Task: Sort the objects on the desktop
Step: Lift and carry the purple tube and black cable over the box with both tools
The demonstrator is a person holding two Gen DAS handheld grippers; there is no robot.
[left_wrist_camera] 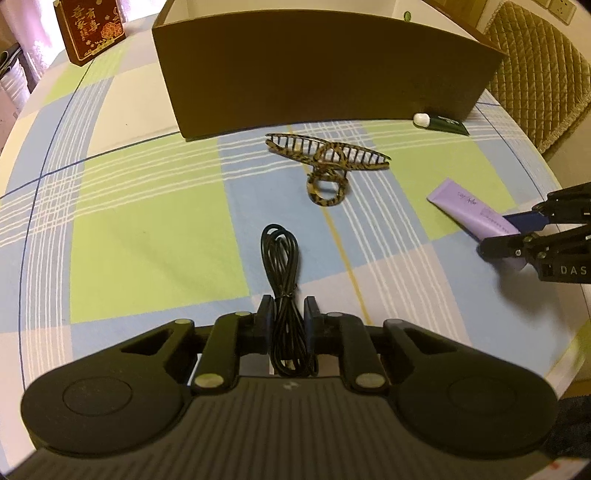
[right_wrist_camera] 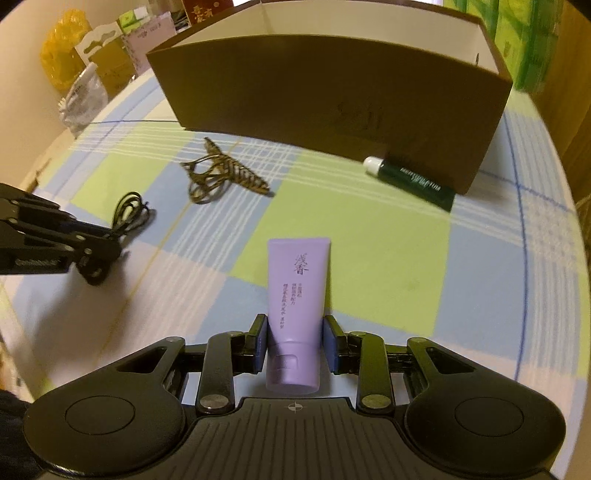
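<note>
A bundled black cable (left_wrist_camera: 280, 251) lies on the checked tablecloth, its near end between the fingers of my left gripper (left_wrist_camera: 289, 314), which is shut on it. A purple tube (right_wrist_camera: 297, 280) points away from me, cap end toward the camera, with my right gripper (right_wrist_camera: 295, 332) shut on its lower part. The left wrist view shows the same purple tube (left_wrist_camera: 476, 214) at the right, held in the right gripper (left_wrist_camera: 513, 232). A leopard-pattern hair claw (left_wrist_camera: 327, 155) and a dark green tube with a white cap (left_wrist_camera: 443, 123) lie in front of the brown open box (left_wrist_camera: 325, 74).
The brown box (right_wrist_camera: 332, 103) spans the far side of the table, the green tube (right_wrist_camera: 417, 181) against its front wall. A red printed box (left_wrist_camera: 92, 29) stands far left. A quilted chair (left_wrist_camera: 535, 74) sits beyond the right edge. Bags (right_wrist_camera: 81, 99) lie off the left edge.
</note>
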